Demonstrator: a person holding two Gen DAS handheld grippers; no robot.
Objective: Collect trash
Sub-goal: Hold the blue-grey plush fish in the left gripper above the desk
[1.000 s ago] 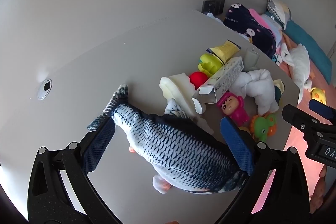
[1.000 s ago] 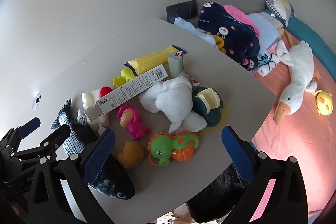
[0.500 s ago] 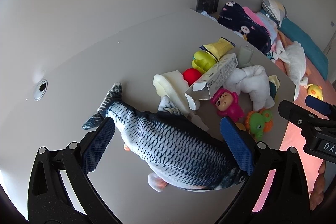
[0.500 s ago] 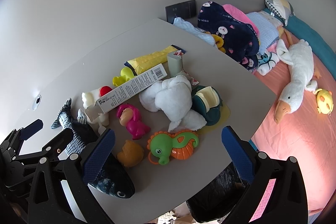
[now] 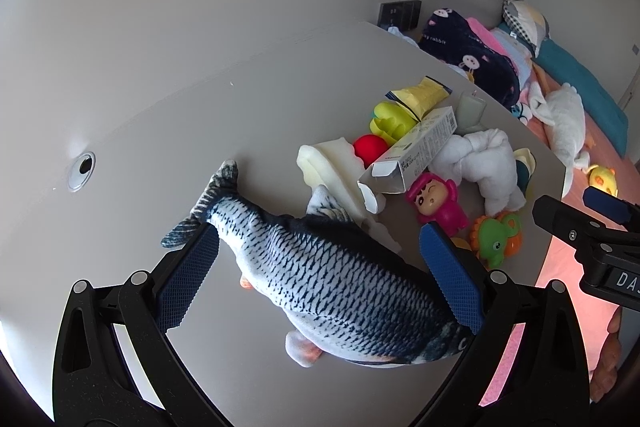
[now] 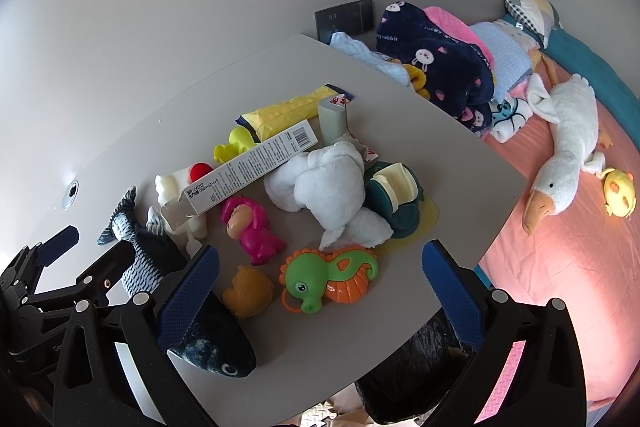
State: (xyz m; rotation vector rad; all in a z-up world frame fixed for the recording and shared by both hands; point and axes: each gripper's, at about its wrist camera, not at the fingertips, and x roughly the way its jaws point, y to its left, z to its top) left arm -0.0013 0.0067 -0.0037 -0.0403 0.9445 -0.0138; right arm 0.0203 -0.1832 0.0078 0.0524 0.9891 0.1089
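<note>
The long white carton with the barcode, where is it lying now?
In the right wrist view the white carton lies left of centre on the table, leaning over the pink doll, beside the white towel.

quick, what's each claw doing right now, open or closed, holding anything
Left claw: open, empty, above the plush fish.
Right claw: open, empty, above the green seahorse toy.

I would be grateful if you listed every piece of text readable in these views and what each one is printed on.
"rabbit", with an unclear word before it: on the navy blanket.
"DA", cut off at the frame edge: on the right gripper body, left wrist view.
A date-like code, roughly "2024-12-14": on the white carton; not certain.
Barcode and fine print on the carton: too small to read.
Yellow packet: no legible text.
</note>
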